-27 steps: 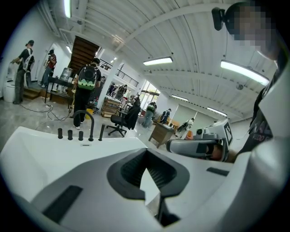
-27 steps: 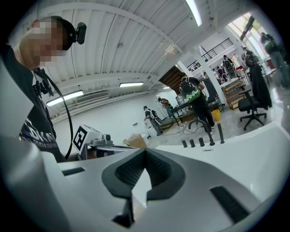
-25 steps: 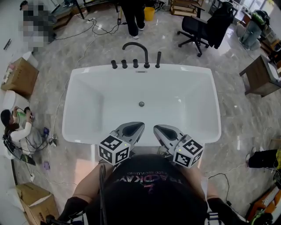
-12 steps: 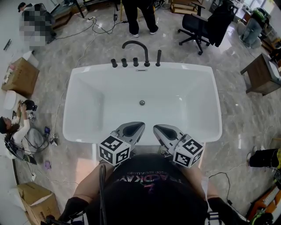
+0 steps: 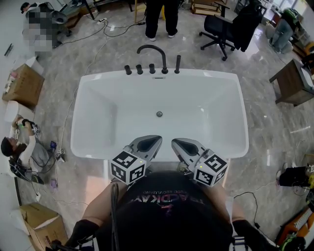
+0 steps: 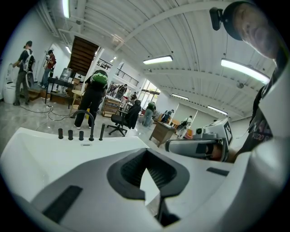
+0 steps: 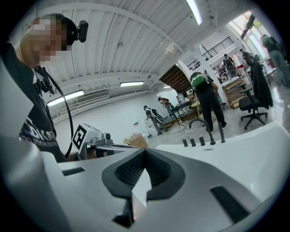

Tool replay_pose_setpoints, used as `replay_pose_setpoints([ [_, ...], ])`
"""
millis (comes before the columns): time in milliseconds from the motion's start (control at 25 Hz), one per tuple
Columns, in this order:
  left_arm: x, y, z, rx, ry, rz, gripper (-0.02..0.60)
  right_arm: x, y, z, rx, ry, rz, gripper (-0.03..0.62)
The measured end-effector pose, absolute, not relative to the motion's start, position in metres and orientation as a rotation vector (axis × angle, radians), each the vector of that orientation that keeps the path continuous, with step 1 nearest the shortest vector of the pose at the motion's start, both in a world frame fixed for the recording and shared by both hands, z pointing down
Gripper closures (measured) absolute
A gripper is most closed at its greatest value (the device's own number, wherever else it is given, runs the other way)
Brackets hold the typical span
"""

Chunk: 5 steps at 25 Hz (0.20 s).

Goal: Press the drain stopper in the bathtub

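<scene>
The white bathtub [image 5: 157, 76] fills the middle of the head view. Its small round metal drain stopper [image 5: 159, 113] sits on the tub floor, toward the far wall. My left gripper [image 5: 153, 141] and right gripper [image 5: 177, 143] hover side by side over the near rim, well short of the stopper, tips pointing into the tub. Both are shut with nothing held. In the left gripper view the left gripper's [image 6: 146, 152] jaws meet at the tips over the white tub [image 6: 41, 154]. The right gripper view shows the right gripper [image 7: 145, 152] likewise shut. The stopper is hidden in both gripper views.
A black arched faucet [image 5: 153, 51] and several black knobs [image 5: 139, 70] stand on the far rim. A person [image 5: 159, 14] stands behind the tub, and another sits on the floor at the left [image 5: 17, 147]. An office chair [image 5: 225, 30], a wooden table [image 5: 292, 83], boxes [image 5: 22, 86] and cables lie around.
Both grippers have held their place over the near rim. The person standing behind the tub has stepped to the right, and the person on the floor at the left has shifted.
</scene>
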State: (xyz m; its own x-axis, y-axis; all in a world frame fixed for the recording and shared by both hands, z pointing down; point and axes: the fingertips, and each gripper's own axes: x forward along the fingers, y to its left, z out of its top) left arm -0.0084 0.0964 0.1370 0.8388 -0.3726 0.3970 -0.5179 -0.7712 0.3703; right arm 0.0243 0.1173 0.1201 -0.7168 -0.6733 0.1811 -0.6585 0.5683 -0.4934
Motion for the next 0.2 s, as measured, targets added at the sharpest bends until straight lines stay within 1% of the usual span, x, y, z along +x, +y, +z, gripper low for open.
replay_pose_setpoints([
  [200, -0.0105, 0.0965, 0.1377, 2.546, -0.655, 0.412, 0.574, 0.022, 0.1175, 0.1216, -1.173, 2.759, -0.85, 0.58],
])
